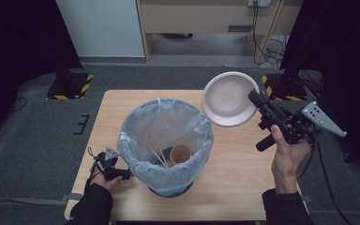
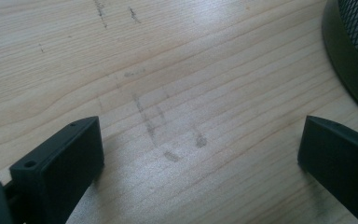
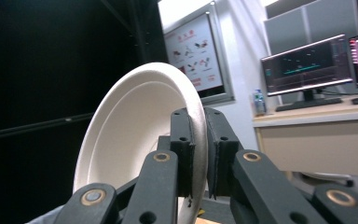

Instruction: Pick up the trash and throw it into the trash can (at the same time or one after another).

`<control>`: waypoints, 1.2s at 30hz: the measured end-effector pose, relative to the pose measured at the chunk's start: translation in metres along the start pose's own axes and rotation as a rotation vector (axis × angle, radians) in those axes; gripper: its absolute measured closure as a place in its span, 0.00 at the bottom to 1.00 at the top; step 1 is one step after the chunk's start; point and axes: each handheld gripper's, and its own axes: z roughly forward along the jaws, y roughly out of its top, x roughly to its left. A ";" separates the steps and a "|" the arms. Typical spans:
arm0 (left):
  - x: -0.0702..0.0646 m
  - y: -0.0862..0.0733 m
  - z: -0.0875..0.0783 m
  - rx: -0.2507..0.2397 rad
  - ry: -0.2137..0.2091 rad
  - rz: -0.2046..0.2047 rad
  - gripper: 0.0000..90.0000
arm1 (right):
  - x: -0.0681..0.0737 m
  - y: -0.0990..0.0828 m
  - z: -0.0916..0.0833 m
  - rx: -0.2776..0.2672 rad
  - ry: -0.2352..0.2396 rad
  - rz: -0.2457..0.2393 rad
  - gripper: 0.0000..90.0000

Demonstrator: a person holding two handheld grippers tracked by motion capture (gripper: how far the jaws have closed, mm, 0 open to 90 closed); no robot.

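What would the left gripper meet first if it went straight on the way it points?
Probably the bare wooden table: the left gripper points down at it, open, with the bin's dark base off to one side.

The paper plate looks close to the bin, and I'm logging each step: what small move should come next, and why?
Probably carry the paper plate a little left, over the lined bin. The right gripper has its jaws shut on the plate's rim, and the plate hangs tilted beside the bin's right edge, not yet above the opening.

The right gripper [image 1: 255, 97] holds a white plate [image 1: 228, 98] tilted above the lined bin's [image 1: 165, 143] far right rim.
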 end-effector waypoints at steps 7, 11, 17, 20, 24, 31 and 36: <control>0.000 0.000 0.000 0.000 0.000 0.000 0.00 | 0.016 -0.002 0.006 0.002 0.055 0.002 0.93; 0.000 0.000 0.000 0.000 0.000 0.000 0.00 | 0.024 -0.005 0.012 0.014 0.082 0.007 0.93; 0.000 0.000 0.000 0.000 0.000 0.000 0.00 | 0.035 -0.009 0.021 0.027 0.113 -0.001 0.93; 0.000 0.000 0.000 0.000 0.000 0.000 0.00 | 0.042 -0.012 0.026 0.036 0.130 -0.005 0.93; 0.000 0.000 0.000 0.000 0.000 0.000 0.00 | 0.051 -0.018 0.036 0.059 0.159 -0.008 0.93; 0.000 0.000 0.000 0.000 0.000 0.000 0.00 | 0.067 -0.033 0.051 0.125 0.197 -0.033 0.93; 0.000 0.000 0.000 -0.001 0.000 -0.001 0.00 | 0.076 -0.042 0.060 0.173 0.219 -0.061 0.93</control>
